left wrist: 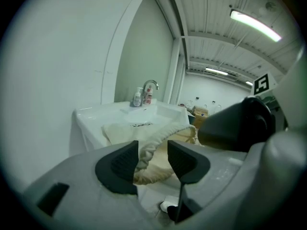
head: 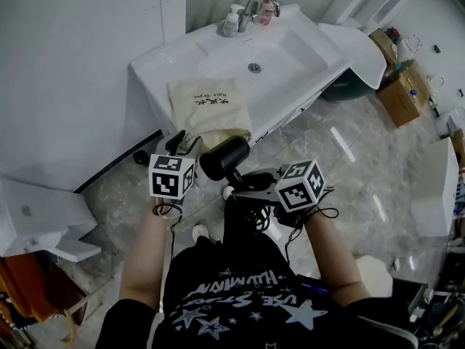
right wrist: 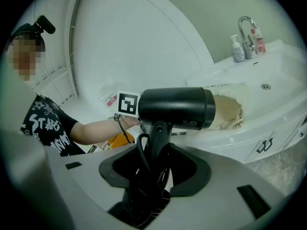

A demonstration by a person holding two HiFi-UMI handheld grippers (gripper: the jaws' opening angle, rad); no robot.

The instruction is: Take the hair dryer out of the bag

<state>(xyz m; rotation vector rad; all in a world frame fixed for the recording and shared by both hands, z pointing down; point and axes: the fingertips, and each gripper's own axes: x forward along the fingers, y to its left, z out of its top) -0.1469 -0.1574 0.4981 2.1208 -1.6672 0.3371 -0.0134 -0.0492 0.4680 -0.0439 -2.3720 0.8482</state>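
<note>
A cream drawstring bag (head: pixel 209 107) lies on the white sink counter (head: pixel 156 67), its open mouth hanging over the front edge. The black hair dryer (head: pixel 224 157) is outside the bag, in front of its mouth. My right gripper (right wrist: pixel 154 164) is shut on the dryer's handle (right wrist: pixel 156 135), with the bundled cord beside it. My left gripper (left wrist: pixel 153 157) stands open at the bag's mouth; the gathered rim (left wrist: pixel 146 152) hangs between its pads without being squeezed. The dryer's barrel (left wrist: pixel 237 126) shows at the right of the left gripper view.
A faucet (head: pixel 256 4) and small bottles (head: pixel 231 24) stand behind the basin (head: pixel 254 58). A cardboard box (head: pixel 403 93) sits on the marble floor to the right, white furniture (head: pixel 40 220) to the left. The person stands directly below the grippers.
</note>
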